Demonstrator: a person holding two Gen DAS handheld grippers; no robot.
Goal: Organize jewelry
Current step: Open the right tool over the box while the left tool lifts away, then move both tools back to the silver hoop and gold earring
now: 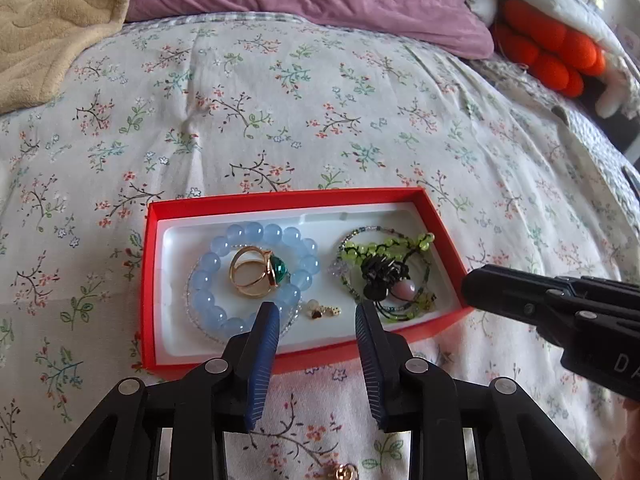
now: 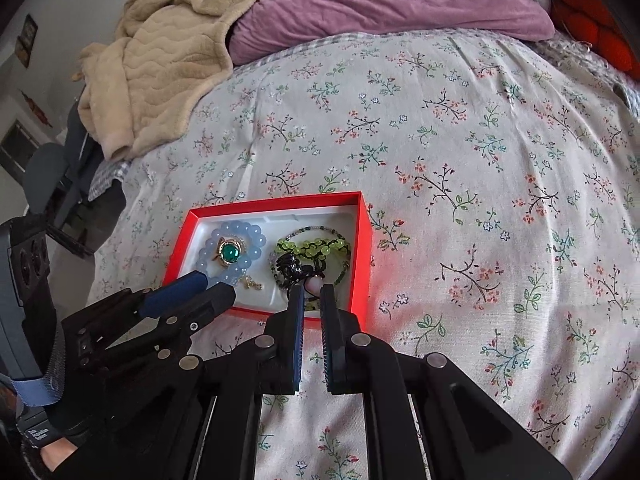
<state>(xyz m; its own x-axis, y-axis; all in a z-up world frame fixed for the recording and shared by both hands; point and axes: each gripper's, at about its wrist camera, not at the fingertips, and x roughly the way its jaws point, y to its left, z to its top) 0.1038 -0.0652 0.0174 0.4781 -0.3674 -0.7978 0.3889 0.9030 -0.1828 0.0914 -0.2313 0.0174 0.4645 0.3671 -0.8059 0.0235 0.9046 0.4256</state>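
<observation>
A red box [image 1: 147,280] with a white liner lies on the floral bedspread. Its left half holds a pale blue bead bracelet [image 1: 208,292] with a gold ring with a green stone [image 1: 260,272] inside it. Small gold earrings [image 1: 324,312] lie at the middle front. A green bead strand tangled with black cord [image 1: 384,268] and a pink bead [image 1: 404,290] fill the right half. My left gripper [image 1: 316,312] hangs open over the box's near side, nothing pressed between its pads. My right gripper [image 2: 311,292] is shut and empty by the box's near right corner [image 2: 362,308].
A second gold ring [image 1: 346,472] lies on the bedspread just below my left gripper. A beige blanket [image 2: 160,68], a purple pillow [image 2: 380,4] and an orange plush thing [image 1: 552,52] lie at the far end of the bed. The bed's left edge drops off.
</observation>
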